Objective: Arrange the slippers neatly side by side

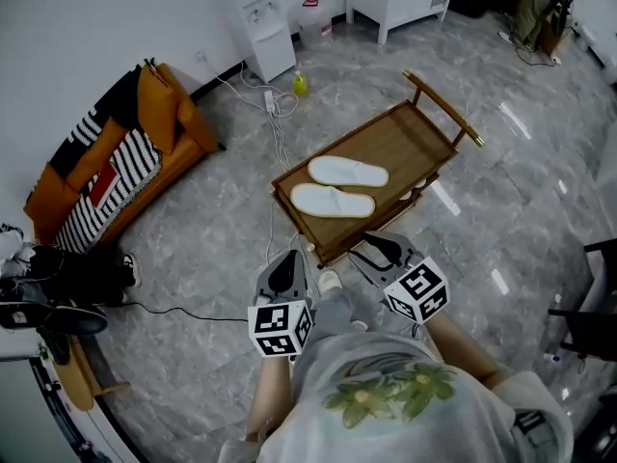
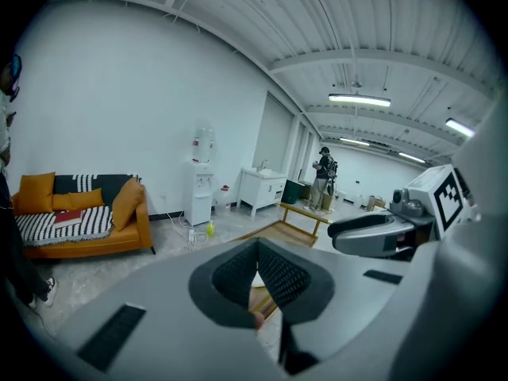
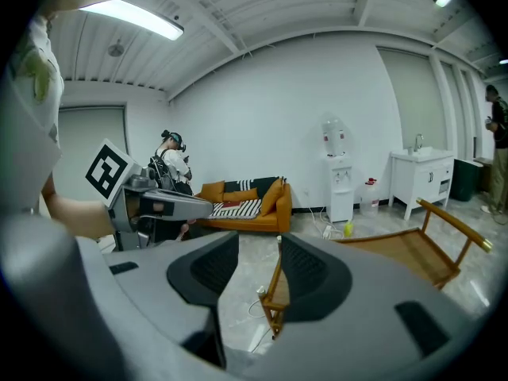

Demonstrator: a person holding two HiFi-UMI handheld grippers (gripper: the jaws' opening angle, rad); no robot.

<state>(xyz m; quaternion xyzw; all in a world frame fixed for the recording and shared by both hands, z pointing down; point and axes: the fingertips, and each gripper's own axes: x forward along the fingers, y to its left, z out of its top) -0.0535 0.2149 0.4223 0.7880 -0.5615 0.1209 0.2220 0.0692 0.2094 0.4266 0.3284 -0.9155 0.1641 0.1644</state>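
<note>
On the brown wooden cart ahead of me the two white slippers lie flat, side by side, soft and oval. Both grippers hang short of its near rail, my left gripper pressed together on nothing, my right gripper spread and empty. A white cable trails over the glossy grey marbled floor near an orange sofa

- The near-left half of the desk is taken up by two white slippers; the far half is left bare.
- The far end is barred by a raised handle rail.
- White cables are strewn over the floor beside the desk's left corner.
- The space above the slippers is left open.
</note>
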